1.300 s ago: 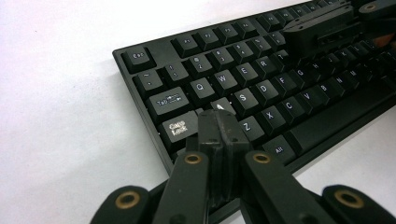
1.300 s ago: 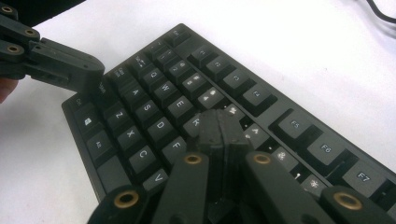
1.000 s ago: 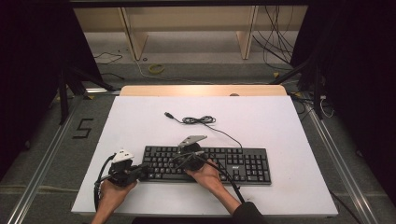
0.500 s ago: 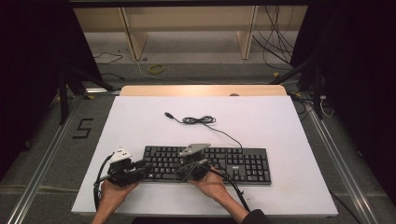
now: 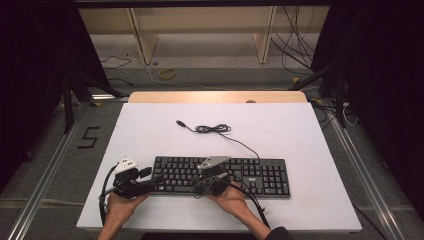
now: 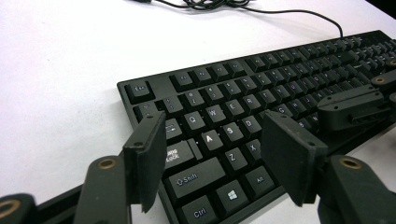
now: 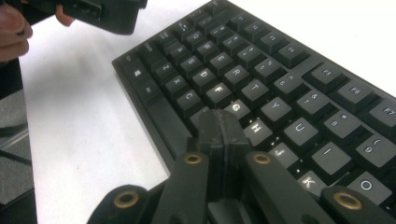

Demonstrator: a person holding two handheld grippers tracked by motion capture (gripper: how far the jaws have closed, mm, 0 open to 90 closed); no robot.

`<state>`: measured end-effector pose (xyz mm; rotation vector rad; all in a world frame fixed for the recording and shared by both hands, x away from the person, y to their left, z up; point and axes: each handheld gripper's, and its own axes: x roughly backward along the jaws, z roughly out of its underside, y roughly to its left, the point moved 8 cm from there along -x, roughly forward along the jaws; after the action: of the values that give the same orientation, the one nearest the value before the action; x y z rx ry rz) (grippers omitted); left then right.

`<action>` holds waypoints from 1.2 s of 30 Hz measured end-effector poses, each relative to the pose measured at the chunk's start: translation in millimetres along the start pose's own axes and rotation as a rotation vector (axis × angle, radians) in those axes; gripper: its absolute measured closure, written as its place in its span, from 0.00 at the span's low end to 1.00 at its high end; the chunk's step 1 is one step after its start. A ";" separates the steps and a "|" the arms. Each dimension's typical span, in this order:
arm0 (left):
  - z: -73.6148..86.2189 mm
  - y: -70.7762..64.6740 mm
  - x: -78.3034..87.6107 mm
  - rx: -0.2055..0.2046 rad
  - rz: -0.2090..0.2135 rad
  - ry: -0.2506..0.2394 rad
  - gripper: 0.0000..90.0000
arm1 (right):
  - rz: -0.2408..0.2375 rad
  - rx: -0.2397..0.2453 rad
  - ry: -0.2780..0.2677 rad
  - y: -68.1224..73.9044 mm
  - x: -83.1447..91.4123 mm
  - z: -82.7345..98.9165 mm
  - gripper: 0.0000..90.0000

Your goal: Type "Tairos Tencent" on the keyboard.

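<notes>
Hovering over the keyboard (image 5: 260,175), the right gripper (image 7: 219,126) has its fingers clenched for key-pressing; the left gripper (image 6: 215,154), fingers just released, straddles the corner. Next: press precisely.

The keyboard (image 5: 220,175) is black with white key legends. Its cable (image 5: 215,129) is black too. The bench (image 5: 300,135) is plain white, with a light wood strip along its far edge. Both claws, left (image 6: 215,163) and right (image 7: 219,135), are black with brass-coloured rivets.
</notes>
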<state>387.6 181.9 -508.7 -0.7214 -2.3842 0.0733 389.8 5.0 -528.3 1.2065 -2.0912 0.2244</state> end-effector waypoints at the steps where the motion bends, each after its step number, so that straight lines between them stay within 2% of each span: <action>1: -0.1 0.1 0.1 0.000 0.001 0.000 0.43 | -0.008 0.004 -0.001 1.3 -0.2 1.1 1.00; 7: -0.6 1.0 0.3 0.006 -0.001 -0.005 0.41 | -0.018 0.013 0.004 4.5 0.1 4.2 1.00; 9: -0.8 0.9 0.3 0.004 -0.002 -0.006 0.40 | -0.007 0.022 0.025 3.7 -2.8 9.4 1.00; 12: -1.1 0.9 0.2 0.008 -0.001 -0.010 0.39 | -0.002 0.017 0.022 3.8 -3.3 11.8 1.00; 13: -1.2 1.1 0.1 0.009 -0.002 -0.011 0.38 | 0.015 0.034 0.024 4.3 -2.6 12.2 1.00; 15: -1.3 1.4 0.2 0.012 -0.001 -0.013 0.38 | 0.025 0.039 0.027 4.3 -2.2 12.5 1.00; 17: -1.5 1.3 0.4 0.010 -0.001 -0.014 0.38 | 0.022 0.027 0.027 4.0 -1.5 12.6 1.00; 21: -1.9 0.8 0.4 0.009 0.000 -0.017 0.37 | -0.007 0.008 0.009 4.4 0.5 10.5 1.00; 23: -1.9 1.1 0.2 0.009 0.001 -0.017 0.37 | -0.020 -0.001 -0.034 4.4 5.0 4.1 1.00; 27: -2.3 0.8 0.4 0.008 0.002 -0.020 0.37 | -0.027 -0.014 -0.057 2.9 8.2 -1.6 1.00; 30: -2.1 0.0 0.1 0.006 0.003 -0.018 0.37 | -0.027 -0.020 -0.071 0.4 9.4 -6.2 0.95; 34: -1.8 -0.2 0.2 -0.001 0.006 -0.014 0.37 | -0.031 -0.039 -0.085 -4.2 10.6 -12.4 0.84; 35: -1.8 -0.3 0.2 0.000 0.007 -0.014 0.37 | -0.033 -0.044 -0.091 -5.2 10.9 -14.3 0.80; 36: -1.9 -0.4 0.0 0.003 0.008 -0.014 0.37 | -0.038 -0.058 -0.091 -7.4 10.5 -18.0 0.71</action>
<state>388.5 181.3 -507.1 -0.7318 -2.3946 0.0852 401.2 2.1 -509.5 1.2410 -2.1354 0.0927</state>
